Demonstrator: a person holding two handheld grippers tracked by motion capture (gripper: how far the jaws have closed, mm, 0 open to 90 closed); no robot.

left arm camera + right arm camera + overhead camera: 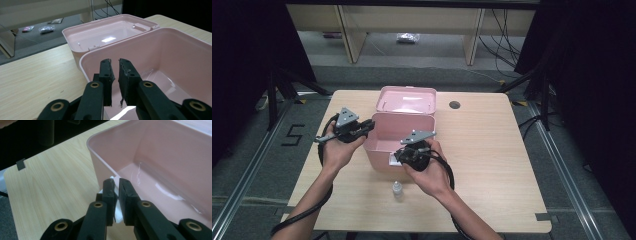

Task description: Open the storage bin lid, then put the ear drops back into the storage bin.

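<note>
An open pink plastic box (398, 131) stands mid-table, its hinged lid (408, 100) laid back behind it. My left gripper (371, 124) is at the box's left rim. Its jaws (115, 65) stand a narrow gap apart, straddling the thin wall (160, 52) without visibly pressing it. My right gripper (398, 155) is at the front wall. Its jaws (115, 182) are also slightly apart, astride the rim (100, 150) where a white label (117, 216) shows between them. The inside of the box looks empty.
A small clear dropper bottle (397, 189) stands on the wooden table (492, 165) just in front of the box, between my forearms. A round cable hole (455, 105) lies at the back right. Black cables trail from both grippers.
</note>
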